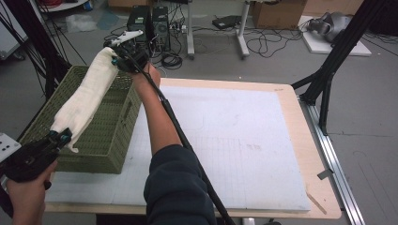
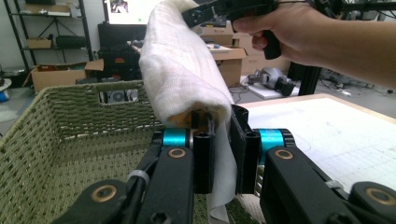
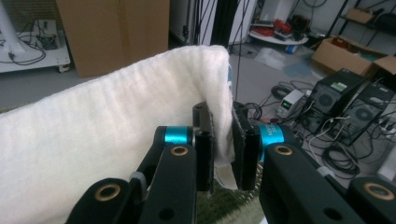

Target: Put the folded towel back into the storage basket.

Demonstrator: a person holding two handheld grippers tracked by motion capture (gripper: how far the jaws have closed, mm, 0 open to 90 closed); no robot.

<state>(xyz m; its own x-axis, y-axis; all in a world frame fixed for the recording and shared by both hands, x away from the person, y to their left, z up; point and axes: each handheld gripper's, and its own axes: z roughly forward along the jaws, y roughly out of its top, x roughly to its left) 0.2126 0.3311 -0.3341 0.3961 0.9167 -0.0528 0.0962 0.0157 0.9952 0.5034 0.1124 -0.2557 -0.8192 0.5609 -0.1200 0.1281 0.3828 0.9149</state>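
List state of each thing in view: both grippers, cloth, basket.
Left gripper: shut on one end of the cloth.
Right gripper: shut on the other end of the cloth.
Cream-white folded cloth: held in the air at both ends, stretched above the basket, not yet inside it.
Green woven plastic basket: upright on the table's left edge; what shows of the inside is bare.
White table mat: flat, bare.

Your left gripper (image 1: 60, 137) sits low at the near left, jaws clamped on cloth (pinched between the pads). Your right arm (image 1: 162, 140) reaches far forward and across to the left, sleeve at the elbow, hand wrapped round the right gripper (image 1: 116, 57), jaws likewise closed on cloth.
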